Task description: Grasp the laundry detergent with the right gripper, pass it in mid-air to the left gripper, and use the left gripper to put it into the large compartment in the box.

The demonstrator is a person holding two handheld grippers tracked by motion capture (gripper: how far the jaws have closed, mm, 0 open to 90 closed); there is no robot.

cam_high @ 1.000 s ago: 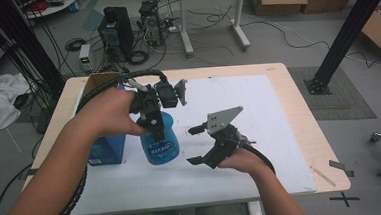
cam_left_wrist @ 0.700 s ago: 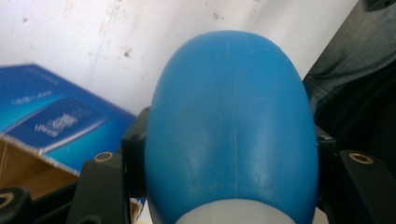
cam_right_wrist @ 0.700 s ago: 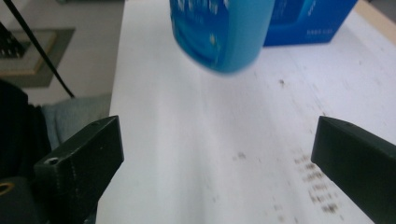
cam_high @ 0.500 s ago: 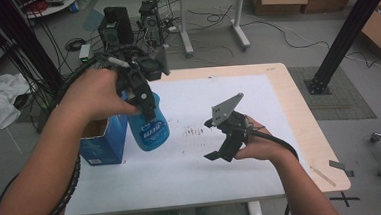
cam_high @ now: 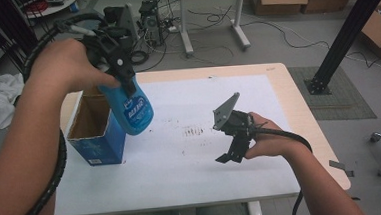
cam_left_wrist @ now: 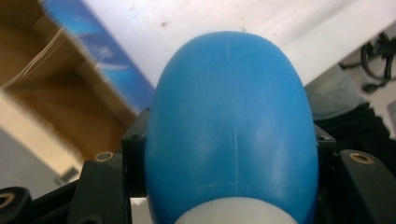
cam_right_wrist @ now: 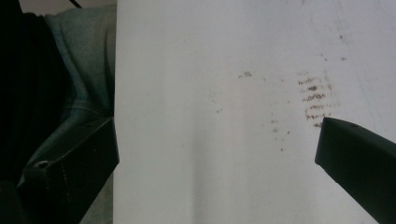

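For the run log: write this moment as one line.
left gripper: shut on blue bottle, held above open box | right gripper: open, nothing between jaws, over white sheet

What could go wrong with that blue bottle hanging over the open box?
1. The left gripper holds the blue bottle near its neck, tilted; the smooth body could swing or slip out.
2. The bottle hangs beside the box rim; lowering off-line could catch the edge and tip it.
3. The right gripper stands open and apart, giving no support.
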